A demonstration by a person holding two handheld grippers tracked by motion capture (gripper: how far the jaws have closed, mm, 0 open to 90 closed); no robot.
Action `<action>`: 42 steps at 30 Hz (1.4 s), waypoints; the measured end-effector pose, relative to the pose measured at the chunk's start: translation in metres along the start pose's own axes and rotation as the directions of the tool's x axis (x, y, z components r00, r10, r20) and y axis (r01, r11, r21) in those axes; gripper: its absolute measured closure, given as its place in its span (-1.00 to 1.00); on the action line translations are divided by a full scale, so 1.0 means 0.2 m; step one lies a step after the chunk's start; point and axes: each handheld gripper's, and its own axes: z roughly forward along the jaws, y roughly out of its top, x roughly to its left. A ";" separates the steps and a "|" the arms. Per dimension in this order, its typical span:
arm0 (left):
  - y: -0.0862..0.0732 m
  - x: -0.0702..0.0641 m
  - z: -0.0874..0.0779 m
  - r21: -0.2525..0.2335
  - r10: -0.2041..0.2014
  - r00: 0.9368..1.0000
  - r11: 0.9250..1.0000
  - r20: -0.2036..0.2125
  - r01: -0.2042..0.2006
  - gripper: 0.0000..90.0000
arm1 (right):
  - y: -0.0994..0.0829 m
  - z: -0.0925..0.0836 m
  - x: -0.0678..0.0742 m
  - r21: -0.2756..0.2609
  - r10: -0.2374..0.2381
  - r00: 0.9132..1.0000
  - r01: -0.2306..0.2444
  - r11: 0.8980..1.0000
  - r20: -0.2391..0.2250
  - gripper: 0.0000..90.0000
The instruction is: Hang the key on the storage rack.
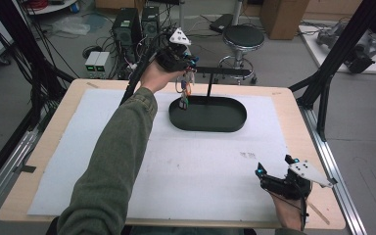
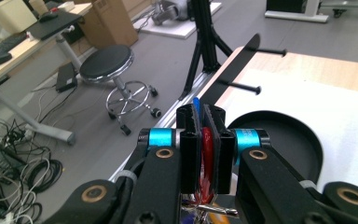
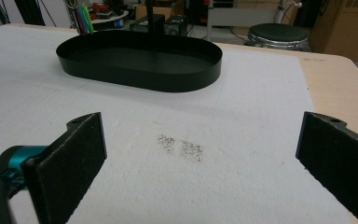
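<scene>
My left gripper (image 1: 188, 65) is held up over the left end of a black oval tray (image 1: 215, 120). It is shut on a bunch of coloured tags (image 1: 183, 93) that dangles down toward the tray floor. In the left gripper view, a red and a blue piece (image 2: 207, 144) are pinched between the jaws of the left gripper (image 2: 200, 116), with a metal ring below. A black post with a crossbar (image 1: 222, 72) rises from the tray, and the crossbar's pegs (image 2: 240, 87) stick out just ahead. My right gripper (image 1: 275, 165) rests low at the front right, open and empty (image 3: 200, 144).
A white mat (image 1: 186, 166) covers the wooden table (image 1: 293, 105). A faint dark smudge (image 3: 182, 147) marks the mat ahead of the right gripper. Beyond the far edge stand a black stool (image 1: 243, 37), computer towers (image 1: 127, 27) and cables.
</scene>
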 end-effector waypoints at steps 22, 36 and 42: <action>-0.14 0.06 0.07 0.042 -0.045 0.998 0.998 -0.045 0.047 0.87 | -0.01 -0.02 -0.01 0.004 0.010 1.000 -0.010 1.000 0.009 -0.99; -0.19 0.11 -0.03 -0.022 -0.259 0.964 0.966 -0.053 0.258 0.22 | 0.00 -0.06 -0.02 -0.050 0.022 0.999 -0.020 0.999 0.039 -0.99; -0.23 0.10 -0.06 -0.037 -0.291 0.954 0.957 -0.079 0.289 -0.30 | 0.00 -0.04 -0.01 -0.036 0.010 0.999 -0.009 0.999 0.031 -0.99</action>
